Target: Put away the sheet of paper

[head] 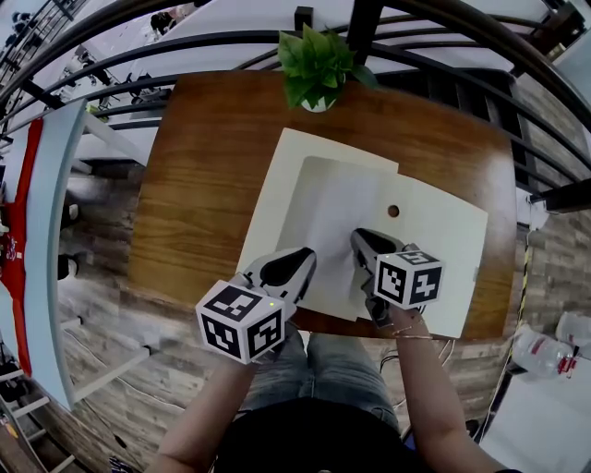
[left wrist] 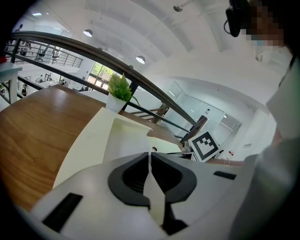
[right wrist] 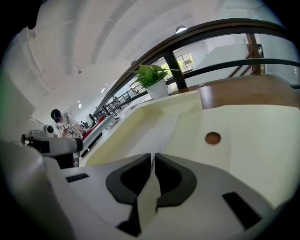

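Sheet of paper [head: 337, 212], white, is gripped at its near edge by both tongs. The left tongs [left wrist: 150, 161] are clenched on it, the thin edge showing between the dark pads. The right tongs [right wrist: 153, 164] are clenched on the same edge, just beside the left pair at their 3 o'clock. In the head view both pairs point toward 12 o'clock and slope down to the counter [head: 203, 166], each carrying its marker cube at the near end. From the tongs the sheet runs away toward 12 o'clock, slightly bowed, lying over a larger cream folder [head: 277, 175] that shows around it on the left, far and right sides. A small round hole [head: 393, 211] in the folder sits at 1 o'clock from the right tongs, just off the sheet's right edge. The folder rests on the wooden counter, and at the counter's far edge, at 12 o'clock, stands a potted plant [head: 317, 63] in a white pot. Beyond it curves a dark railing [head: 443, 28]
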The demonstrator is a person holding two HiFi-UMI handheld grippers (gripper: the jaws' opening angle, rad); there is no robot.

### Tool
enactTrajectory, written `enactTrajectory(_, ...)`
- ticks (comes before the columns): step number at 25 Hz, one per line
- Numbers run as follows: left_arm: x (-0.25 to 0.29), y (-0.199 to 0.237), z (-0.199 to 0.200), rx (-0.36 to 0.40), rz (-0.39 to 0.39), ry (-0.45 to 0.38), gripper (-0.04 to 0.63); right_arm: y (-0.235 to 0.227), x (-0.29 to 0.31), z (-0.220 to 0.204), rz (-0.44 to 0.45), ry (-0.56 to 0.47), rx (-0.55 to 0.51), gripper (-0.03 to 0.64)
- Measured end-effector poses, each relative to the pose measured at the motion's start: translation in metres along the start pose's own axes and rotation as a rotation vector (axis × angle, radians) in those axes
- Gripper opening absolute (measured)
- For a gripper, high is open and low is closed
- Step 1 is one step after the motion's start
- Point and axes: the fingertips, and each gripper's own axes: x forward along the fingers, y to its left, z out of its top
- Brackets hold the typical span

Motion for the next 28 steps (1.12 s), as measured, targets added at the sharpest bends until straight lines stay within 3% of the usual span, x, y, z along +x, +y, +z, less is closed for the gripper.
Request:
enactTrajectory(11, -0.002, 0.002, 0.001, -0.013, 0.01, -0.011, 0.028, 0.007, 0.008, -0.001, 0.011, 0.018, -0.049, 0.035)
enactTrajectory(14, -0.002, 0.004, 0.002, -0.015, 0.012, -0.011, 0.028, 0.005, 0.009, -0.002, 0.001, 0.025, -0.052, 0.104)
enactTrajectory(16, 0.0, 0.005, 0.002, -0.011, 0.013, -0.009, 0.028, 0.003, 0.008, -0.002, -0.008, 0.024, -0.058, 0.104)
enactTrajectory(28, 0.003, -0.007, 0.018, 0.045, -0.032, -0.018, 0.028, 0.001, -0.037, 0.025, -0.079, -0.132, -0.054, 0.127)
